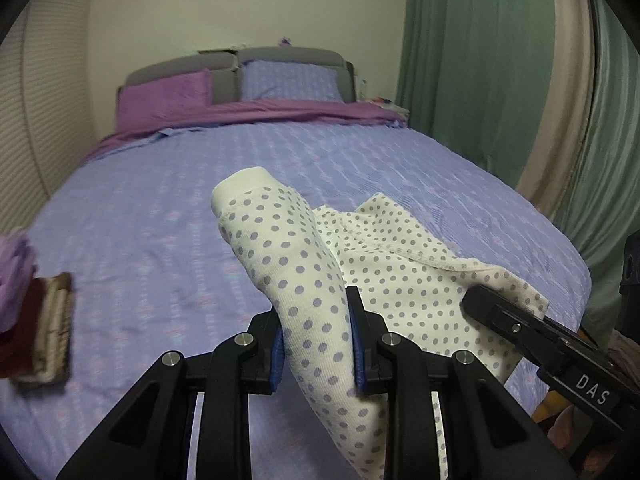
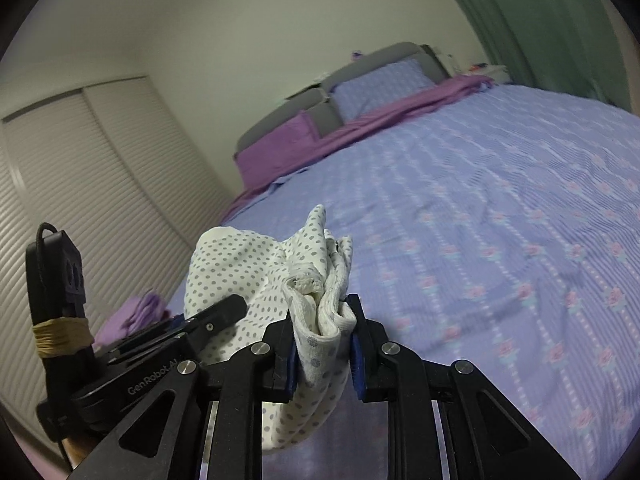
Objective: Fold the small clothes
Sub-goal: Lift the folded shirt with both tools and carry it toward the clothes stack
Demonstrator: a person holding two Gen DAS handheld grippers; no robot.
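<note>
Both grippers are holding one small white cotton garment w/ grey polka dots (image 1: 296,264) above the lilac floral bedspread (image 1: 160,208): left gripper (image 1: 318,344) is clamping a cuffed leg, right gripper (image 2: 323,344) is pinching a bunched edge; folded clothes pile (image 1: 44,328) is sitting at far left

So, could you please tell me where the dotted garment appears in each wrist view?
Left wrist view: dotted garment at centre bottom, clamped in the left gripper, spreading right to the right gripper.
Right wrist view: garment left of centre at the bottom, bunched in the right gripper.
Shared landmark: grey headboard behind the pillows.
</note>
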